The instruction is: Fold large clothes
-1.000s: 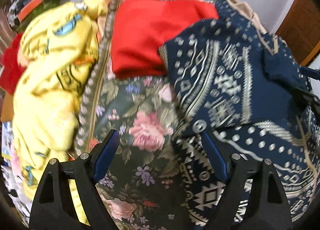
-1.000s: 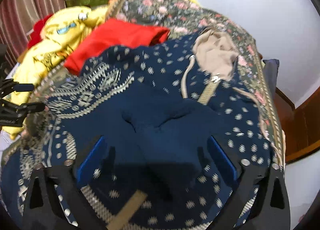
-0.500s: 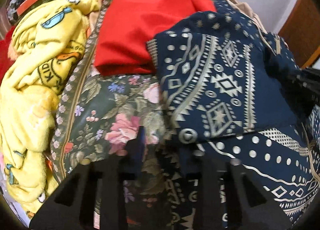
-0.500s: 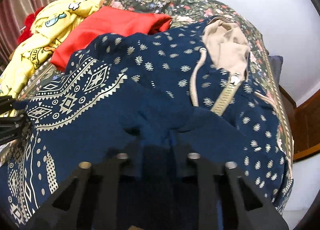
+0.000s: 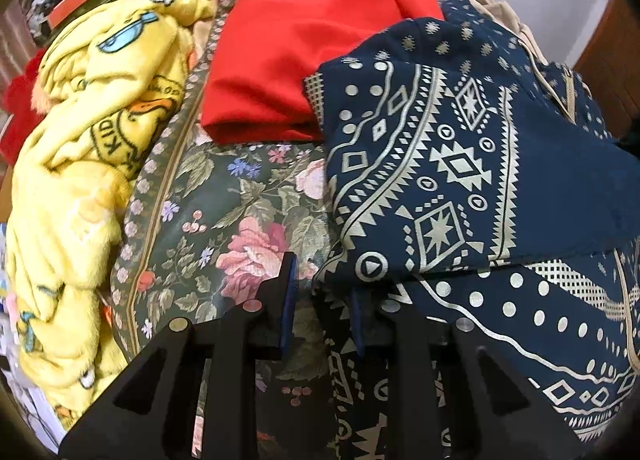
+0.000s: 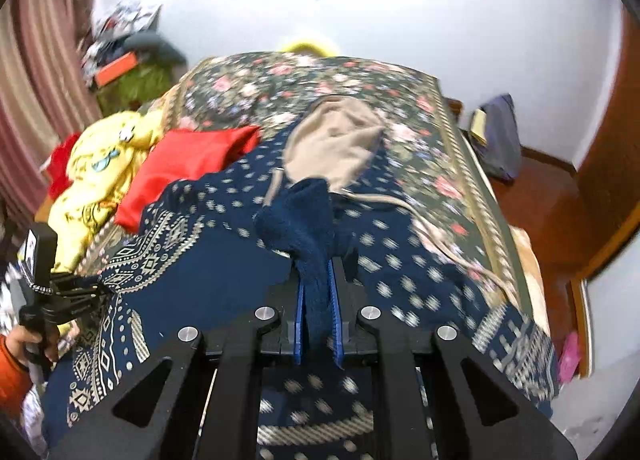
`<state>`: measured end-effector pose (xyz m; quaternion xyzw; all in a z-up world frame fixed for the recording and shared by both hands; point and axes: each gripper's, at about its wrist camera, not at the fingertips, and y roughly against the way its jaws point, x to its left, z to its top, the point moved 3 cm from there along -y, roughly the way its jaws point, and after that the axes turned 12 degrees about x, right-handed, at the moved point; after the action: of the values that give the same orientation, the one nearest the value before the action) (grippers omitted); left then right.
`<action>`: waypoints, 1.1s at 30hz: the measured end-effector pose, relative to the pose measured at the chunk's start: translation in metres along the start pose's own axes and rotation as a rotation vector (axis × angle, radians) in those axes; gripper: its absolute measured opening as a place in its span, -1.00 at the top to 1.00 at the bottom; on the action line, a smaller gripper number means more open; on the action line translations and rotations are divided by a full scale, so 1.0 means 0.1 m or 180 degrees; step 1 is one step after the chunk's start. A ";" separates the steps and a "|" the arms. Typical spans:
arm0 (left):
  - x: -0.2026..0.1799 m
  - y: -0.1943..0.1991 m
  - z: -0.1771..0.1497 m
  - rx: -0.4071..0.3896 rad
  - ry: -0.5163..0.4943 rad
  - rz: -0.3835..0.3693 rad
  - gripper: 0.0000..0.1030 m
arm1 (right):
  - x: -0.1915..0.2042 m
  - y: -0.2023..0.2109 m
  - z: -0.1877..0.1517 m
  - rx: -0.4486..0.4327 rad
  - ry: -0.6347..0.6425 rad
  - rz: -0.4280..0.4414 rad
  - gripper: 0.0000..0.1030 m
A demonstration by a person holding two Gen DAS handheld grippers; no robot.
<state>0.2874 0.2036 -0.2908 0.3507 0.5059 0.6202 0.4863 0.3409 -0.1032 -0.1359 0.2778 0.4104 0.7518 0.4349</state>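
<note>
Left wrist view: left tool pinched on the edge of the navy patterned hoodie spread over the floral bedspread, beside a folded red garment and a yellow fleece blanket lettered "KID". Right wrist view: right tool clamped on a bunched fold of the hoodie, lifted above the bed, tan hood lining beyond.

White wall, striped curtain, wooden floor, floral-covered bed.
</note>
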 end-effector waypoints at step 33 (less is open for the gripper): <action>-0.14 0.79 -0.17 -0.0246 -0.0222 0.0028 0.11 | -1.16 0.44 -0.64 0.0093 -0.1104 0.0114 -0.11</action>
<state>0.2557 0.1845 -0.2178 0.3552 0.4628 0.6287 0.5141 0.3269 -0.2423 -0.1372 0.4170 0.3351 0.6942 0.4816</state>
